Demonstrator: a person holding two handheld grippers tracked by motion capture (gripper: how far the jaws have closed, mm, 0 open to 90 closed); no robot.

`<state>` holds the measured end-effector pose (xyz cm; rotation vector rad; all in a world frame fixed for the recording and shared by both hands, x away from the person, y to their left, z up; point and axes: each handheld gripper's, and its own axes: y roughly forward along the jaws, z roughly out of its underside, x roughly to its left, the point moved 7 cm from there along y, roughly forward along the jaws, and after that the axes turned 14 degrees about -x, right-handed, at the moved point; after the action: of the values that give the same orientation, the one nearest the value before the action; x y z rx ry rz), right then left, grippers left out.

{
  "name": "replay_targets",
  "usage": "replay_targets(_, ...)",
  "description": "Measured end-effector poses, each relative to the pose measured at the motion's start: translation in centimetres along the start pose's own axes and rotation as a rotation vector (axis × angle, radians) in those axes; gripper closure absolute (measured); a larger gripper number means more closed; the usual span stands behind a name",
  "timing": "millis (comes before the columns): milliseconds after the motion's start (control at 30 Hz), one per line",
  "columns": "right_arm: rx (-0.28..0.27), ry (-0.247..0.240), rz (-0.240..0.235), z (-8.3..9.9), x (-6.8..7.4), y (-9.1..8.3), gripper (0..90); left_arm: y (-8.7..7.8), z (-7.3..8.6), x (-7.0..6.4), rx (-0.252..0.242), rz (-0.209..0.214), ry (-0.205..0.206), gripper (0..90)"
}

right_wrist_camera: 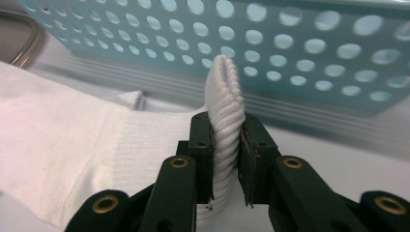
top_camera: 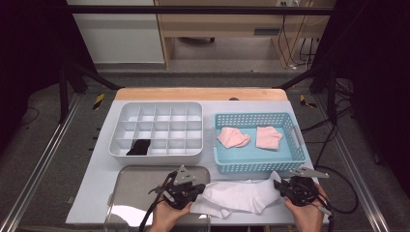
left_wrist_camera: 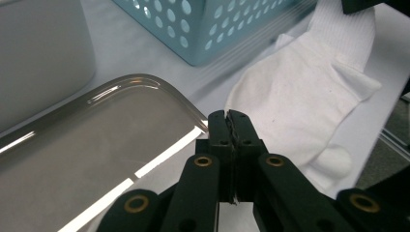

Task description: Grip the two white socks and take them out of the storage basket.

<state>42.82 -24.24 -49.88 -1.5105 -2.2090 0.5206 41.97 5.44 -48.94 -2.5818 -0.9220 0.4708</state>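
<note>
Together we stretch a white sock (top_camera: 237, 197) along the near table edge.

Leftmost, the white divided organizer (top_camera: 157, 128) holds one black item (top_camera: 139, 147) in a front compartment; beside it the blue basket (top_camera: 259, 162) holds two pink socks (top_camera: 233, 137). Below, our left gripper (top_camera: 189, 189) sits at the steel tray (top_camera: 138, 186) corner, jaws pressed together at the sock's toe edge, while our right gripper (top_camera: 279, 187) clamps the ribbed cuff (right_wrist_camera: 225, 121).
</note>
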Motion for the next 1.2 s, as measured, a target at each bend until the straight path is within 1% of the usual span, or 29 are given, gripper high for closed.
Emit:
replay_targets(33,0.019,0.007,0.006,0.1,0.1,-0.1,76.4,-0.2,0.0,0.0,0.003,0.000,0.005,88.6)
replay_targets(67,0.039,0.005,0.004,0.3,0.2,0.1,74.1,-0.5,0.0,0.0,0.004,-0.006,0.010,88.5)
replay_targets(100,0.053,0.009,-0.008,0.6,0.3,0.7,69.9,-0.5,0.0,0.2,0.004,-0.014,0.015,88.0)
replay_targets(167,0.061,-0.013,-0.030,1.1,0.4,1.6,61.0,-0.4,0.3,0.7,0.012,-0.030,0.011,84.9)
replay_targets(200,0.038,-0.023,-0.045,1.0,0.3,1.8,59.2,-0.3,0.5,0.8,0.017,-0.035,0.007,81.1)
replay_targets(233,0.020,-0.029,-0.046,0.8,0.3,1.8,57.4,-0.2,0.6,0.9,0.018,-0.039,0.003,78.1)
replay_targets(267,-0.004,-0.032,-0.046,0.6,0.2,1.6,54.8,-0.2,0.8,1.0,0.022,-0.042,0.005,77.0)
replay_targets(300,-0.052,-0.042,-0.042,0.1,0.0,1.3,52.8,-0.2,0.8,1.0,0.022,-0.045,0.007,75.9)
replay_targets(333,-0.079,-0.050,-0.041,-0.2,-0.1,1.1,52.9,-0.2,0.8,1.1,0.021,-0.049,0.008,74.4)
replay_targets(367,-0.088,-0.055,-0.039,-0.3,-0.3,1.0,53.0,-0.2,0.8,1.1,0.019,-0.050,0.006,72.5)
replay_targets(400,-0.095,-0.060,-0.037,-0.3,-0.4,1.0,53.5,-0.2,0.8,1.0,0.014,-0.048,0.001,71.3)
replay_targets(433,-0.089,-0.062,-0.032,-0.1,-0.6,1.2,54.8,-0.1,0.8,0.9,0.013,-0.048,0.001,69.7)
replay_targets(500,-0.067,-0.065,-0.031,0.3,-0.9,1.6,57.4,0.2,1.0,0.8,0.021,-0.047,0.007,68.8)
replay_targets(533,-0.060,-0.075,-0.031,0.5,-1.0,1.7,58.9,0.5,1.1,0.7,0.029,-0.048,0.009,68.8)
replay_targets(567,-0.042,-0.075,-0.034,0.9,-1.2,1.9,60.8,0.7,1.3,0.7,0.033,-0.045,0.007,69.2)
replay_targets(600,-0.031,-0.079,-0.036,1.2,-1.3,2.1,62.1,0.9,1.4,0.7,0.040,-0.047,0.007,71.5)
replay_targets(633,-0.017,-0.069,-0.041,1.5,-1.2,2.3,65.4,1.0,1.5,0.7,0.044,-0.051,0.009,76.0)
replay_targets(667,-0.002,-0.068,-0.045,1.7,-1.2,2.4,66.9,1.1,1.6,0.8,0.050,-0.061,0.025,78.9)
replay_targets(700,-0.011,-0.070,-0.047,1.7,-1.1,2.5,71.7,1.2,1.7,0.8,0.051,-0.065,0.028,82.8)
replay_targets(733,-0.006,-0.071,-0.054,1.7,-1.0,2.5,74.0,1.2,1.7,0.8,0.056,-0.065,0.034,85.7)
replay_targets(833,0.008,-0.081,-0.044,1.6,-0.6,2.4,82.4,1.1,1.8,0.8,0.054,-0.064,0.029,87.9)
replay_targets(900,0.013,-0.084,-0.041,1.4,-0.4,2.2,83.7,0.9,1.6,0.8,0.038,-0.058,0.029,88.3)
replay_targets(1000,-0.017,-0.061,-0.047,0.5,-0.1,1.3,83.9,0.1,1.0,0.7,0.011,-0.039,0.015,88.3)
replay_targets(1067,-0.054,-0.061,-0.058,-0.4,0.2,0.3,83.9,-0.6,0.6,0.7,-0.007,-0.022,-0.004,88.3)
replay_targets(1133,-0.082,-0.053,-0.066,-1.3,0.7,-0.5,83.9,-1.4,0.2,0.7,-0.023,-0.017,-0.006,88.3)
replay_targets(1200,-0.095,-0.059,-0.081,-2.0,1.4,-1.1,83.9,-2.3,0.0,0.9,-0.038,-0.013,-0.008,88.3)
